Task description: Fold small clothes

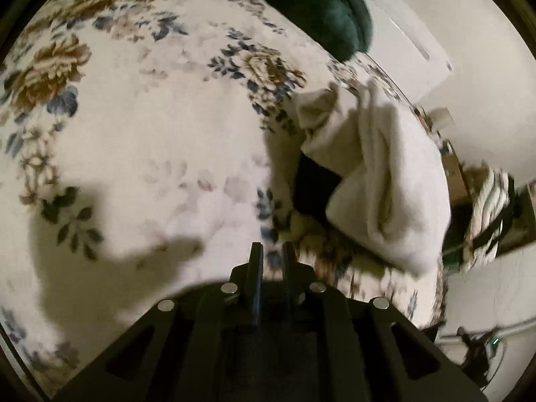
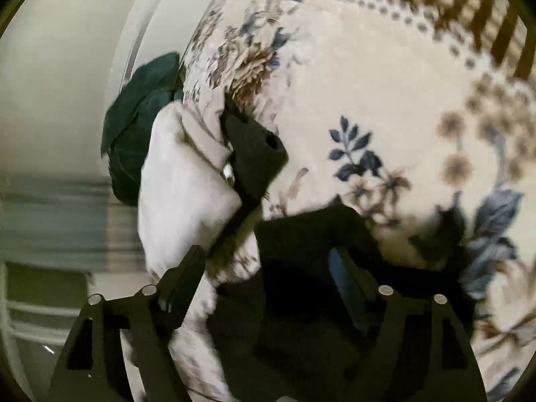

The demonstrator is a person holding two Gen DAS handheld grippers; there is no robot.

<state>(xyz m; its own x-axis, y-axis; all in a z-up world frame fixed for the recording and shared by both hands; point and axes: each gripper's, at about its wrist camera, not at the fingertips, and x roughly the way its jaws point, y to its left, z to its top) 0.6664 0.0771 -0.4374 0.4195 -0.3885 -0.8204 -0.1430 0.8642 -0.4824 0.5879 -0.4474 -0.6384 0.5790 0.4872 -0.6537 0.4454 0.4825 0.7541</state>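
In the left wrist view a crumpled white garment (image 1: 385,181) lies at the right edge of a floral blanket (image 1: 160,127), with a dark cloth (image 1: 311,187) tucked beside it. My left gripper (image 1: 272,251) is nearly shut and empty, above the blanket, left of and below the white garment. In the right wrist view my right gripper (image 2: 268,264) is open over a black cloth (image 2: 301,251) that lies between its fingers. The white garment (image 2: 181,184) lies just left of it, and a black garment (image 2: 258,154) sits beyond.
A dark green cloth (image 1: 321,3) lies at the blanket's far edge; it also shows in the right wrist view (image 2: 140,117). White walls and a door (image 1: 412,33) stand beyond the bed. Clutter (image 1: 489,214) sits off the right side.
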